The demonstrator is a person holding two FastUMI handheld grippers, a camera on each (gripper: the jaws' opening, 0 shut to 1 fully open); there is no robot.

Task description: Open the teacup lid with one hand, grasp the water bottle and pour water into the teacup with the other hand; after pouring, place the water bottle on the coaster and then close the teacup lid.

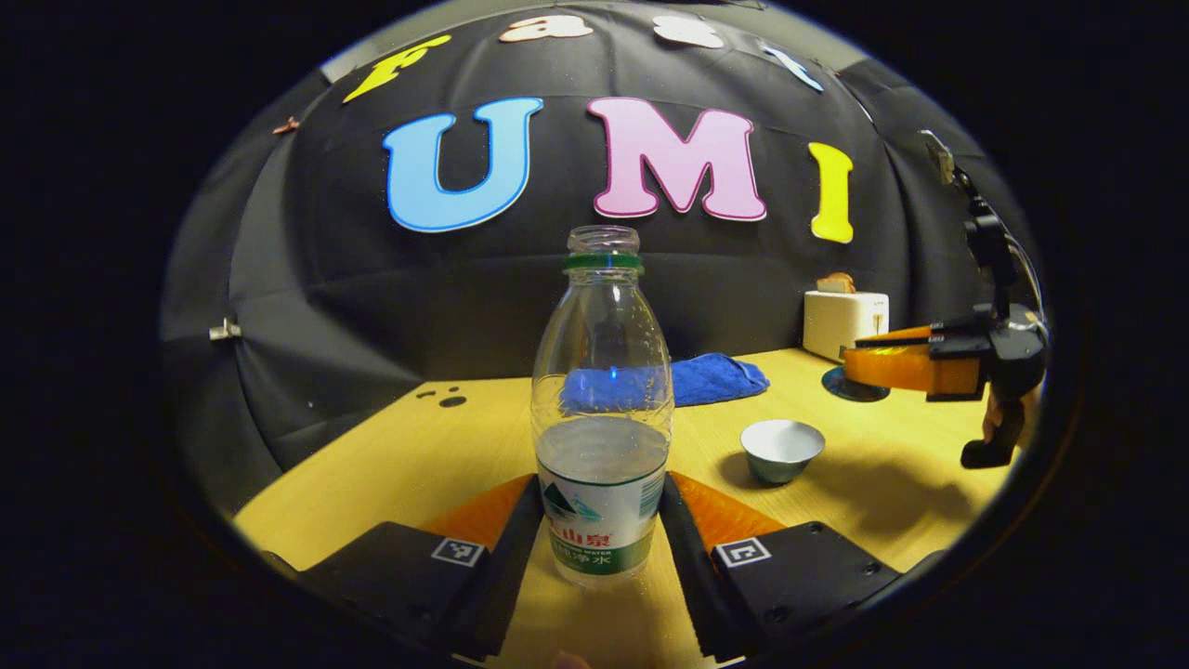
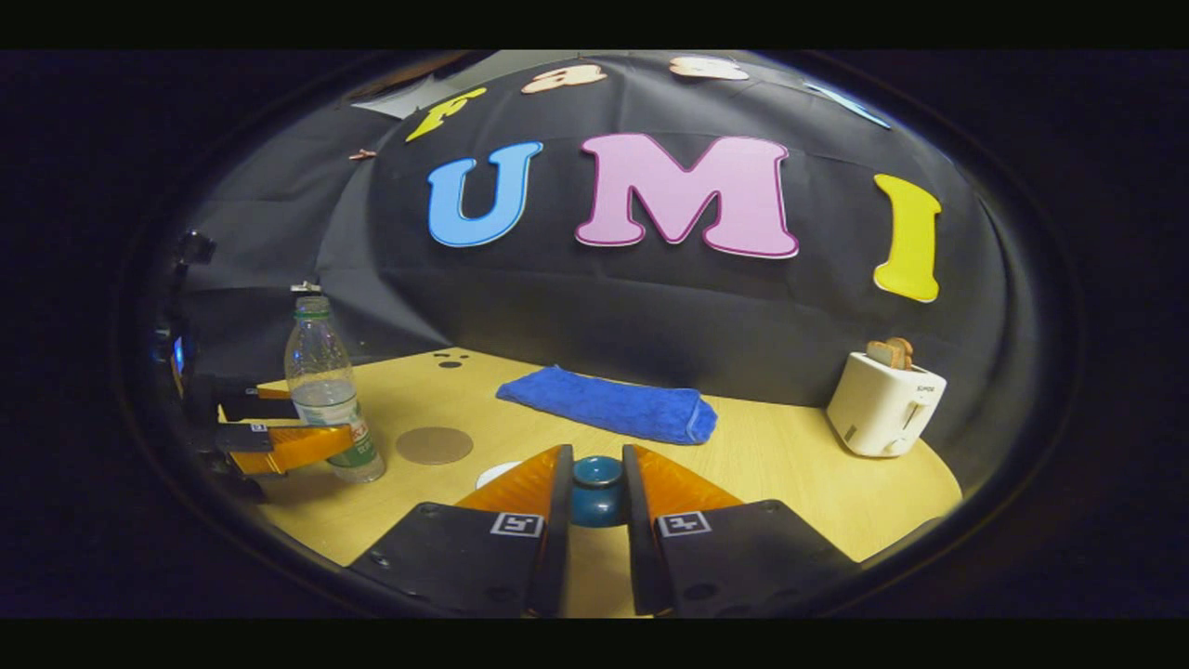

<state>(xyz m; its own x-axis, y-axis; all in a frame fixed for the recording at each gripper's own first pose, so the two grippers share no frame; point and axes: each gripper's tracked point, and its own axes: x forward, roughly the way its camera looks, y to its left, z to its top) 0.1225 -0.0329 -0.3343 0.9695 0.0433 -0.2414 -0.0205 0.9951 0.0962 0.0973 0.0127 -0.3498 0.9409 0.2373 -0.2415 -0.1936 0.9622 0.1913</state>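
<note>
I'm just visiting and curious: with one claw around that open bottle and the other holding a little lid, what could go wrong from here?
The water bottle has no cap and is about half full, so a quick tilt might splash past the small teacup. The left gripper holds it low, near the label, so it could swing or slip while pouring. The right gripper pinches the lid only by its small knob; it might drop.

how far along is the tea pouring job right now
Done: lid is off the open silvery teacup, held in the right gripper. In hand: left gripper clamps the uncapped clear plastic water bottle, upright. Left: pouring, bottle onto round brown coaster, relidding.
</note>
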